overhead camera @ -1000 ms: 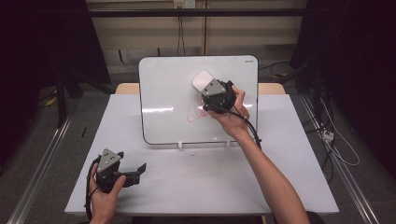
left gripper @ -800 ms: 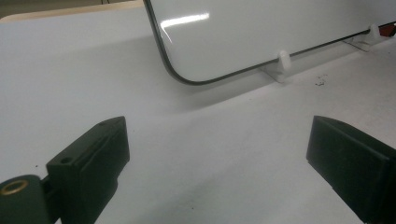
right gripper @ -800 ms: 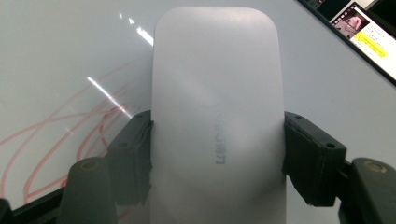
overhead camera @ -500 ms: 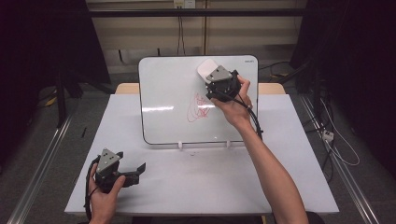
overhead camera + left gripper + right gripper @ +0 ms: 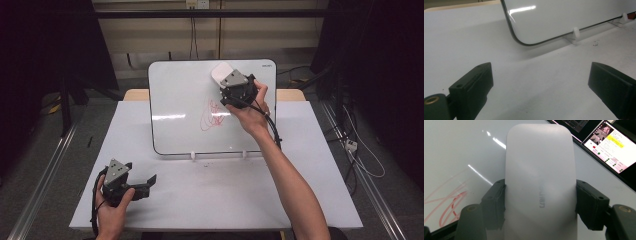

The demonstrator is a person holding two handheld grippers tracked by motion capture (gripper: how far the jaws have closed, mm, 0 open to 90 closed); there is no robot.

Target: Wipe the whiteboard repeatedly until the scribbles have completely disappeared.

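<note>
- Dark room, with a pale matte surface (image 5: pixel 210 195) under the fixed camera and a glossy whiteboard (image 5: pixel 185 110) propped tilted on two small white feet near its far edge
- Red scribble (image 5: pixel 214 114) sits mid-board, partly smeared, just below the right gripper (image 5: pixel 234 90)
- Right gripper is clenched on a white eraser (image 5: pixel 540 182), both black jaws pressing its long sides; the eraser is held at the board's upper right, against or just off the glass, I cannot tell which
- Eraser looks like a smooth, rounded-corner plastic block, stiff and light, likely a bit slippery on its shell; taking it across the narrow width near the middle, as now, seems the safest hold
- Whiteboard is rigid and slick, so hard pressure could tip it back on its feet
- Left gripper (image 5: pixel 131 187) rests low on the surface near the front left, jaws spread wide with nothing between them
</note>
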